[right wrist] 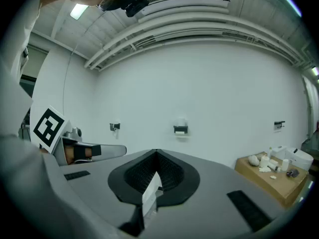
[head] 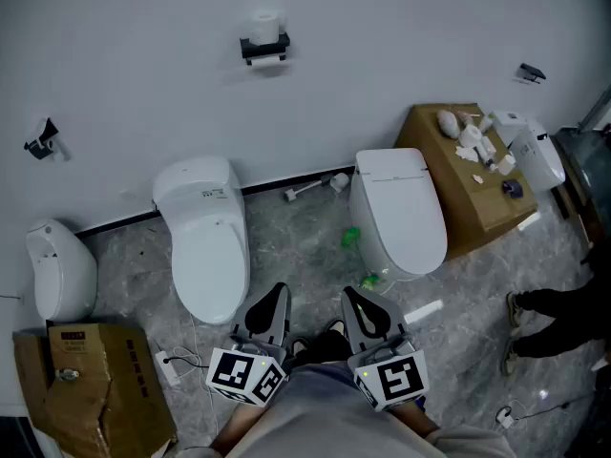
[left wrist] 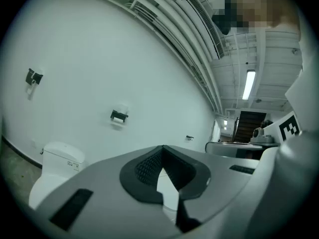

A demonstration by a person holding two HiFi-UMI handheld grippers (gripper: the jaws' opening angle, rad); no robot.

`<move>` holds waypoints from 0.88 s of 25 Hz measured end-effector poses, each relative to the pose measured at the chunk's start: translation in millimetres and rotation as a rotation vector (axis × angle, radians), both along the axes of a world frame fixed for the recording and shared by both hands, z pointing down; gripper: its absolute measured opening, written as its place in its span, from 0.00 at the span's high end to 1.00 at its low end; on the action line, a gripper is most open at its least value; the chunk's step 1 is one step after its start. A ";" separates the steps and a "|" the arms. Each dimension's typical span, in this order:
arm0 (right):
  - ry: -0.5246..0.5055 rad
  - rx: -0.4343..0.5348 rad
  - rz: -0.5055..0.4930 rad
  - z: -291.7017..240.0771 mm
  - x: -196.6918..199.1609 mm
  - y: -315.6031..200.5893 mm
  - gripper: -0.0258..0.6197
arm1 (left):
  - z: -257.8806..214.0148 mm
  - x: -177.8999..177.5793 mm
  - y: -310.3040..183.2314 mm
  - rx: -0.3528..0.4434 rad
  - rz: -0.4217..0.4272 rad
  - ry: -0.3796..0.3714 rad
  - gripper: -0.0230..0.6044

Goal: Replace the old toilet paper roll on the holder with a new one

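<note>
Closest in, low in the head view, two grey marker-cubed tools sit side by side at the person's waist: left tongs (head: 276, 294) and right tongs (head: 354, 296), both aimed roughly level at the wall. In the left gripper view, left tongs (left wrist: 162, 150) have pads together at the tips w/ nothing gripped. The right gripper view shows right tongs (right wrist: 156, 153) likewise closed and empty. A pale sliver in the slot below each tip is prob. a white fixture seen through, not a held item.

Progress: not started, by my judgement. The black wall-mounted paper holder (head: 264, 50) is well away up the white wall (head: 401, 36), w/ a white toilet paper roll (head: 266, 22) at it. Can't tell how much paper is left. Still to do: walk up, pull the old roll, fetch a new one, fit it. The replacement is prob. among the white bits on the brown cardboard box worktop (head: 473, 203) at right, but they are too small to tell.

Room: grey marbled floor (head: 296, 246), left white toilet (head: 205, 246) and right white toilet (head: 401, 208) against the wall, and a third white fixture (head: 59, 270) far left. An open cardboard box (head: 95, 380) sits bottom left, and a toilet brush (head: 310, 189) lies by the wall. Another person's dark-clad legs (head: 563, 318) show at the right edge.
</note>
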State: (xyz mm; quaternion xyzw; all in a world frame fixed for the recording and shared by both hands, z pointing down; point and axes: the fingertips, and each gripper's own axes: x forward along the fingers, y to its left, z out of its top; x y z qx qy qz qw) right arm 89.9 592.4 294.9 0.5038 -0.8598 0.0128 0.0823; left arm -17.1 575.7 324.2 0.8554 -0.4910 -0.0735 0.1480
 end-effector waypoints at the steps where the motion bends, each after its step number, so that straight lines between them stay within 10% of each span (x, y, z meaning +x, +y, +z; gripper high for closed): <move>1: 0.000 0.001 0.002 -0.3 -1.5 0.4 0.94 | -0.4 1.1 0.2 0.000 0.006 0.003 0.95; 22: -0.087 -0.026 -0.003 4.8 -2.4 -65.4 0.94 | 0.4 16.8 -55.2 -0.021 0.055 -0.005 0.95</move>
